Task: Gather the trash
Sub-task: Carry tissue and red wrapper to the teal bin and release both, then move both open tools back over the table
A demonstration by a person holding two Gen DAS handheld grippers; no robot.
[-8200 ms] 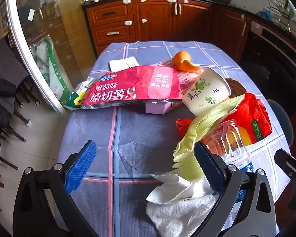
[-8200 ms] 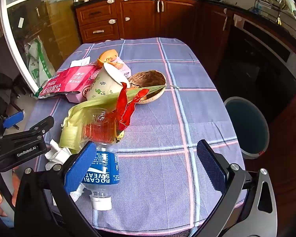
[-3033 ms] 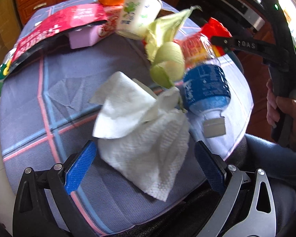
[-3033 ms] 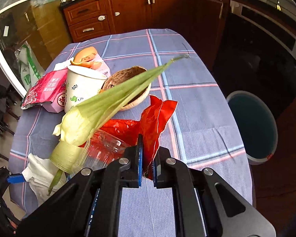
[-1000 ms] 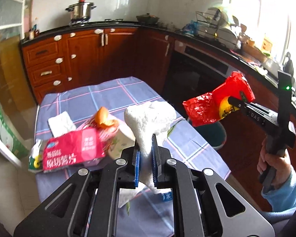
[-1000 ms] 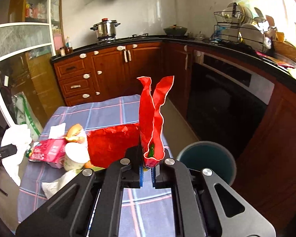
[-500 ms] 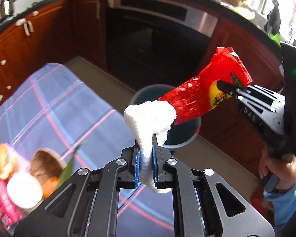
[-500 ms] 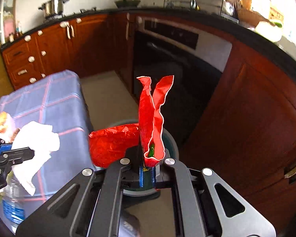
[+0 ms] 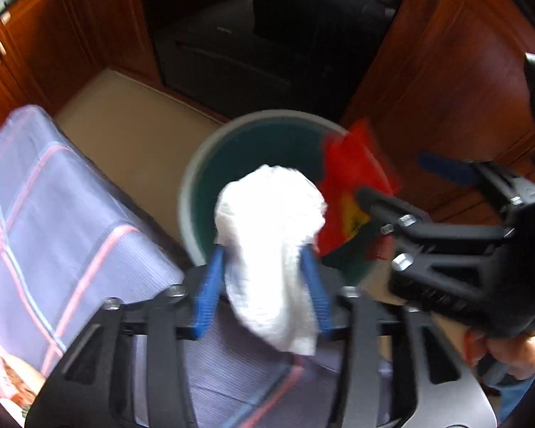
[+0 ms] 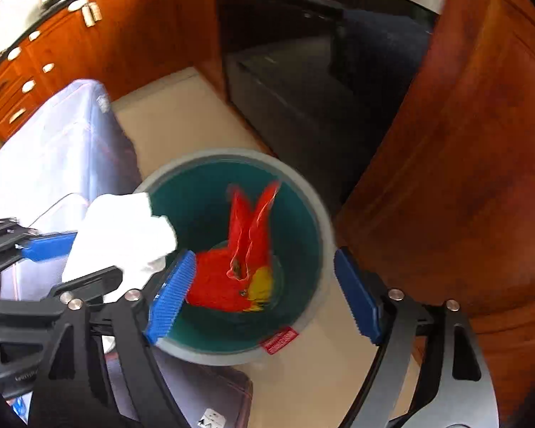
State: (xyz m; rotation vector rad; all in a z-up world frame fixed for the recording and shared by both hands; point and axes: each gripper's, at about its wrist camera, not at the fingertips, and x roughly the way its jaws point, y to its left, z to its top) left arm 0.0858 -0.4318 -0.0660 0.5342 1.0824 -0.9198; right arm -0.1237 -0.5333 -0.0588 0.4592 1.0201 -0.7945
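A round grey trash bin [image 10: 314,214] with a dark green inside stands on the floor beside the table; it also shows in the left wrist view [image 9: 196,178]. A red snack wrapper [image 10: 242,260] is loose inside the bin, between and below the open jaws of my right gripper [image 10: 264,292]; it also shows in the left wrist view [image 9: 349,192]. My left gripper [image 9: 264,285] is partly open, with a white paper towel wad [image 9: 271,239] loose between its blue pads, over the bin's near edge. The towel [image 10: 121,239] also shows at the left of the right wrist view.
The table with a blue checked cloth [image 9: 53,221] is at the left, its corner close to the bin. A black oven door [image 10: 321,71] and wooden cabinets [image 10: 463,160] stand behind and to the right. Beige floor [image 10: 182,114] lies between table and oven.
Both grippers have moved over the bin. My right gripper has opened and let go of the red wrapper, which now falls into the bin. My left gripper's jaws have parted around the towel.
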